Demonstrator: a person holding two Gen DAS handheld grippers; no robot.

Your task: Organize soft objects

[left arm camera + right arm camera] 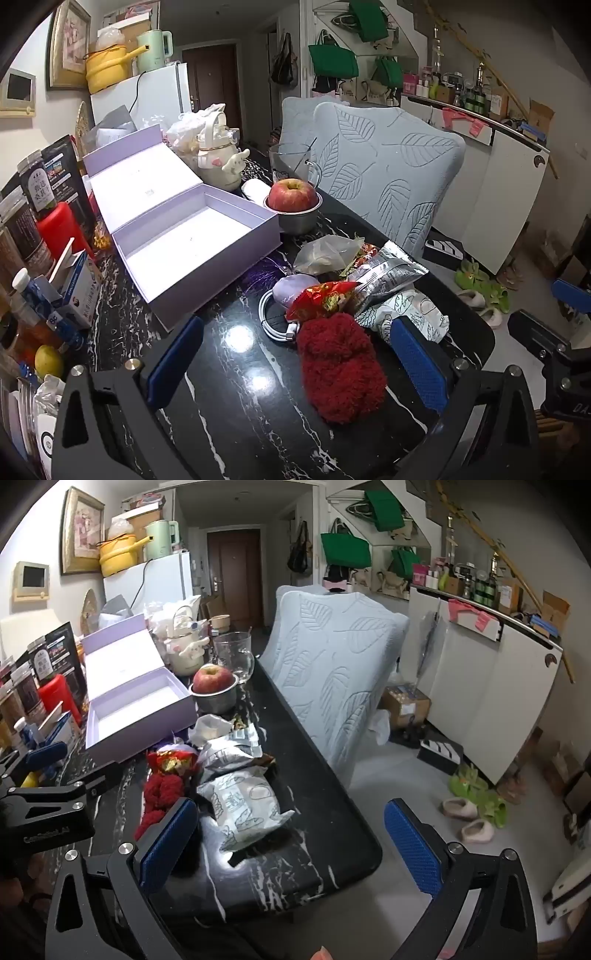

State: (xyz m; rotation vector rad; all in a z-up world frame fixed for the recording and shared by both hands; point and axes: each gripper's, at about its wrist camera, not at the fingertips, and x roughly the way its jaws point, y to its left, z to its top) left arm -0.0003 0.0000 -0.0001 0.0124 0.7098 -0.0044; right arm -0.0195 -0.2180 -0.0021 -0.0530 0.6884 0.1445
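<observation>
The red fluffy sock (pixel 340 365) lies on the black marble table (pixel 229 387), just beside a white cable (pixel 275 325) and some snack bags (pixel 384 280). It looks light, soft and easy to squash, so a pinch across its thick middle should hold. The open lilac box (pixel 188 240) stands near. The left gripper (pixel 295 365) and the right gripper (pixel 291 845) both stand wide apart and hold nothing.

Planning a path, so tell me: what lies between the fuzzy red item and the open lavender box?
Left wrist view: bare black marble tabletop between fuzzy red item and box.
</observation>
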